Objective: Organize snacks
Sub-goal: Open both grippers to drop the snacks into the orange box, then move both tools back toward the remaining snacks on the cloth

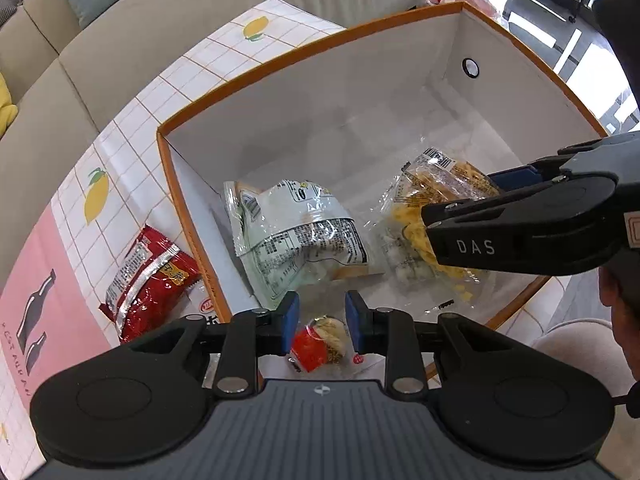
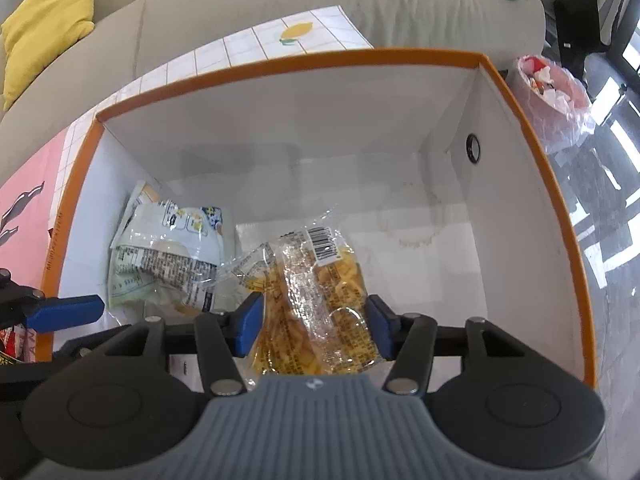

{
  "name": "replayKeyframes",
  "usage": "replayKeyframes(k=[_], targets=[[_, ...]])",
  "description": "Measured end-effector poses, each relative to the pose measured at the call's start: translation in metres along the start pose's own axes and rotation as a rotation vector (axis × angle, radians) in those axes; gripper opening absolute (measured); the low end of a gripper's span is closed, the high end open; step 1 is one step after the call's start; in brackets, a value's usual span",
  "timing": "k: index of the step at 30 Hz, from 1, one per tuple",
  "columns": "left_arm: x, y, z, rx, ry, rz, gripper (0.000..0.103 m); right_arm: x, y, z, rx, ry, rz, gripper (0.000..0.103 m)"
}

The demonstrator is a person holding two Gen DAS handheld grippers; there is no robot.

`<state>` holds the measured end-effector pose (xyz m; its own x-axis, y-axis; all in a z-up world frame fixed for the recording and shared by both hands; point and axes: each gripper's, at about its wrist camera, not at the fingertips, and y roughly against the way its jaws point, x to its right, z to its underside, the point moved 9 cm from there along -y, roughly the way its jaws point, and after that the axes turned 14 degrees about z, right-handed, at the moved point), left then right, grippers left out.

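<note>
Orange-rimmed white box [image 1: 320, 92] on lemon-print tablecloth [image 1: 132, 128]. Inside: pale green snack bag [image 1: 296, 236], clear bag of yellow snacks [image 1: 424, 196]. Right gripper [image 1: 492, 188] reaches in from right, its fingers at the yellow bag. Left gripper [image 1: 322, 322] over near wall, pads apart, small red-and-white packet [image 1: 320, 340] between them, contact unclear. Red snack bag [image 1: 148, 280] outside, left of box.

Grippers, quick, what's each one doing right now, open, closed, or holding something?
Left tool: open, holding nothing, above a small red snack packet.
Right tool: closed on the yellow snack bag, over the orange-rimmed box.
</note>
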<state>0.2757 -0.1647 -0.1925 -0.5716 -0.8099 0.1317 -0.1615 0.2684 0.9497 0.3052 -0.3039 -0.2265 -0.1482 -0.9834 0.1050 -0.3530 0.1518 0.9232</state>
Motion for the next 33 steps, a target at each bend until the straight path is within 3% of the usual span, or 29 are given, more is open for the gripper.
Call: replayKeyframes(k=[4, 6, 8, 12, 17, 25, 30, 33], targets=[[0.0, -0.001, 0.001, 0.003, -0.003, -0.005, 0.051, -0.002, -0.003, 0.004, -0.017, 0.004, 0.01, 0.057], [0.001, 0.001, 0.0, 0.015, -0.006, -0.005, 0.064, -0.001, -0.003, 0.006, -0.021, 0.003, 0.018, 0.06], [0.001, 0.006, -0.001, 0.03, -0.009, -0.007, 0.069, 0.0, 0.0, 0.006, -0.019, -0.002, 0.023, 0.071], [0.003, 0.015, -0.004, 0.053, -0.008, 0.0, 0.078, 0.005, 0.009, 0.002, 0.002, -0.004, 0.053, 0.086], [0.006, 0.031, -0.004, 0.087, -0.011, 0.012, 0.079, 0.011, 0.03, -0.004, 0.063, -0.013, 0.083, 0.086], [0.003, 0.091, 0.003, 0.301, 0.053, 0.058, 0.079, 0.034, 0.09, -0.01, 0.277, -0.147, 0.137, 0.094], [-0.009, 0.135, 0.021, 0.477, 0.12, 0.054, 0.08, 0.029, 0.13, 0.001, 0.391, -0.213, 0.084, 0.095], [-0.018, 0.156, 0.035, 0.565, 0.123, 0.011, 0.08, 0.01, 0.152, 0.011, 0.468, -0.194, 0.056, 0.1]])
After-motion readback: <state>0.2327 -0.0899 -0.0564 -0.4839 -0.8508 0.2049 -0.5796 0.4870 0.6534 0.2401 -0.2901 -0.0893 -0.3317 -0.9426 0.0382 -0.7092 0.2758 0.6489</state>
